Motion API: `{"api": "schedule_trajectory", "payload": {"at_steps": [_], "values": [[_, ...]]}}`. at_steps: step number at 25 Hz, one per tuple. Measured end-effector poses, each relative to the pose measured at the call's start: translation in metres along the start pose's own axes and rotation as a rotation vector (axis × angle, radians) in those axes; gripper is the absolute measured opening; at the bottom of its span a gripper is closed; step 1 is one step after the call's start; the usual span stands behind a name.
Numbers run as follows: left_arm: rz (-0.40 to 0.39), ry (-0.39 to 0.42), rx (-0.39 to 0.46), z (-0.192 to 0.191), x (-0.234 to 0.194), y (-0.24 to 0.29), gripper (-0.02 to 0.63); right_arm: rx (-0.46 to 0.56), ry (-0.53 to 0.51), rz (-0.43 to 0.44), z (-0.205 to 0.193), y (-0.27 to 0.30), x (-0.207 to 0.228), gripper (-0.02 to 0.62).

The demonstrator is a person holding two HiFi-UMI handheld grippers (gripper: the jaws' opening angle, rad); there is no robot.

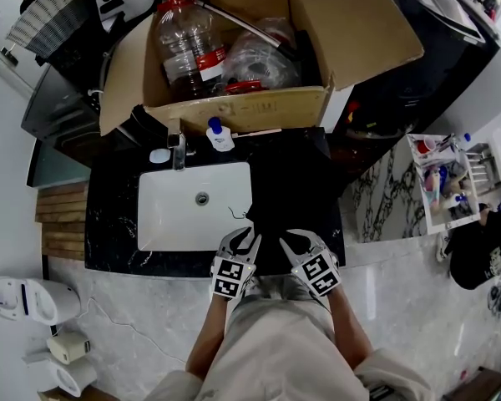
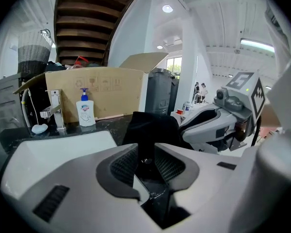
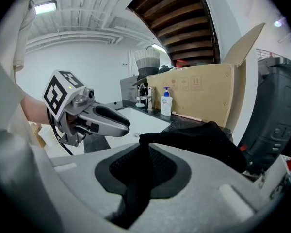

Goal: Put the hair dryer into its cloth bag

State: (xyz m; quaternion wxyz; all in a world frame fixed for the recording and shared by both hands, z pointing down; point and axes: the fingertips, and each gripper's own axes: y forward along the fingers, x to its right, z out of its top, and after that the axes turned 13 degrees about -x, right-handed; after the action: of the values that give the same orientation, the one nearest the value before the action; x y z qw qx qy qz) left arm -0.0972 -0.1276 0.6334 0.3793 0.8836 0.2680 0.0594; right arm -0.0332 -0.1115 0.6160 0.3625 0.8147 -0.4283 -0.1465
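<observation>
On dark counter (image 1: 108, 215), right of sink (image 1: 150, 232), cloth bag (image 3: 208, 140) laid lengthwise, straight ahead of both grippers. Near edge clamped by right gripper (image 3: 143, 166); left gripper (image 2: 145, 160) nearly closed, seemingly nipping same edge alongside. Mouth likely to be spread between them. No hair dryer made out.

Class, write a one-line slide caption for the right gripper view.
Right claw pinches the black cloth bag beside the white sink.

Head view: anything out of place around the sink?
Yes: a big open cardboard box crammed with plastic jars sits right behind the sink, crowding the faucet. No hair dryer is in view.
</observation>
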Motion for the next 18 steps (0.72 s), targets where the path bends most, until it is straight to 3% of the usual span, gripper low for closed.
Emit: {"api": "schedule_trajectory", "payload": {"at_steps": [11, 18], "values": [[0.002, 0.037, 0.109, 0.037, 0.004, -0.028, 0.098, 0.127, 0.013, -0.052, 0.038, -0.029, 0.012, 0.034], [0.009, 0.034, 0.133, 0.044, 0.003, -0.039, 0.097, 0.158, 0.023, -0.063, 0.046, -0.039, 0.013, 0.034]]}}
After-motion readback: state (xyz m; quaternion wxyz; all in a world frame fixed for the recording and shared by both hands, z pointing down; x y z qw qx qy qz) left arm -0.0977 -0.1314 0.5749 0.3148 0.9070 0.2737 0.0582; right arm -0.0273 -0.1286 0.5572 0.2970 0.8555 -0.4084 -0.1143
